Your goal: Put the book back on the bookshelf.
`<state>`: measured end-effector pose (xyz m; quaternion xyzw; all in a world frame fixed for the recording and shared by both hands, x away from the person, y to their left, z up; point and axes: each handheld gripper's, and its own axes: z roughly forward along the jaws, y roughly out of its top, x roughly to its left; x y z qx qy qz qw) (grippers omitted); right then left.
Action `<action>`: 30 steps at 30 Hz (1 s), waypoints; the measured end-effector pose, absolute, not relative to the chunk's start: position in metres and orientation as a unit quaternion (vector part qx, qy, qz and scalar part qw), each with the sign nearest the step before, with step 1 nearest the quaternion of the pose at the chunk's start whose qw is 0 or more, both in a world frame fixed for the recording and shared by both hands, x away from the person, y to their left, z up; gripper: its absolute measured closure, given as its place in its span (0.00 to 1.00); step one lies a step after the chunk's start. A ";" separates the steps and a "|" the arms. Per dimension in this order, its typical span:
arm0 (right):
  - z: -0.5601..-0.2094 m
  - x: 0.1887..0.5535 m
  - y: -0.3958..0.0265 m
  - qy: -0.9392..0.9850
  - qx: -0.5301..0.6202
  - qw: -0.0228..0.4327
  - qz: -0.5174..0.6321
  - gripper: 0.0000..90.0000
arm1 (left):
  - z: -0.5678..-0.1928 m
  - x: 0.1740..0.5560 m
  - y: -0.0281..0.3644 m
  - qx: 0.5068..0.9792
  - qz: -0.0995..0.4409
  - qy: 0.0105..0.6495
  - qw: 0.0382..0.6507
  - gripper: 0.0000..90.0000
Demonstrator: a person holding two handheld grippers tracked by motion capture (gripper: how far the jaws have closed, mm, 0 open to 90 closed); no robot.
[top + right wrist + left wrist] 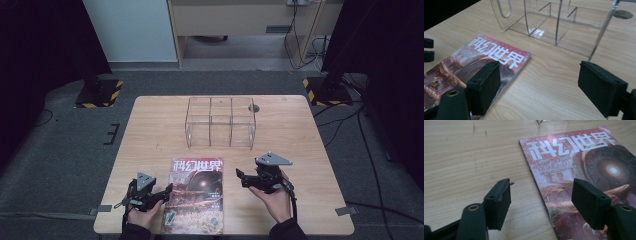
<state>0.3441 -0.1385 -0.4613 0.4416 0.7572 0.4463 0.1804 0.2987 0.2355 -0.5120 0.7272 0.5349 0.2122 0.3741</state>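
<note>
A magazine (196, 195) lies flat on the near middle of the wooden table (300, 135), in front of a clear acrylic organizer (220, 122). The left gripper (162, 191) hovers at its left edge, jaws spread and empty. The right gripper (241, 176) sits just right of it, jaws also spread.

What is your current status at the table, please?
Left gripper open at magazine edge. Right gripper open, holding nothing. Clear organizer beyond. Nothing between.
</note>
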 end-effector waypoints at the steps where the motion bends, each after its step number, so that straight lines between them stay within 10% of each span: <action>1: -0.462 0.344 -0.136 0.758 0.441 0.178 0.446 0.21 | -0.512 0.299 0.235 0.729 0.212 0.533 0.374 0.36; 30: -0.510 0.330 -0.078 0.795 0.420 0.114 0.423 0.25 | -0.525 0.304 0.221 0.754 0.191 0.520 0.352 0.47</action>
